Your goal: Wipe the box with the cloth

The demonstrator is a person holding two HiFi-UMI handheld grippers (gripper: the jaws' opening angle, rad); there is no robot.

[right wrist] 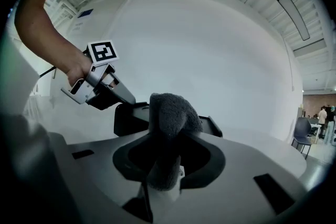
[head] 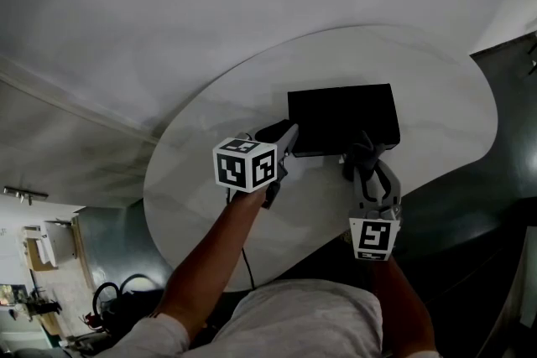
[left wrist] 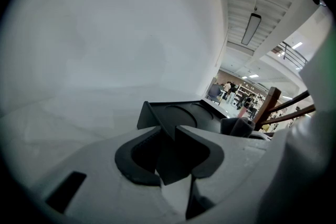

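My right gripper [head: 362, 162] clenches the grey cloth [right wrist: 170, 113] just near the black box's [head: 342, 117] right end. My left gripper [head: 287, 138] clamps its near-left corner.

The box [head: 340, 115] looks like matt black plastic, smooth, with a faint round relief moulded into its top. The cloth [right wrist: 170, 113] is grey, soft and nappy, like terry or microfibre. The surface [head: 419, 88] is white and smooth, with pale grey veining and a dull sheen. The left gripper [head: 289, 134] and right gripper [head: 362, 155] are matt grey plastic; their fingers [left wrist: 136, 160] are darker, also matt.
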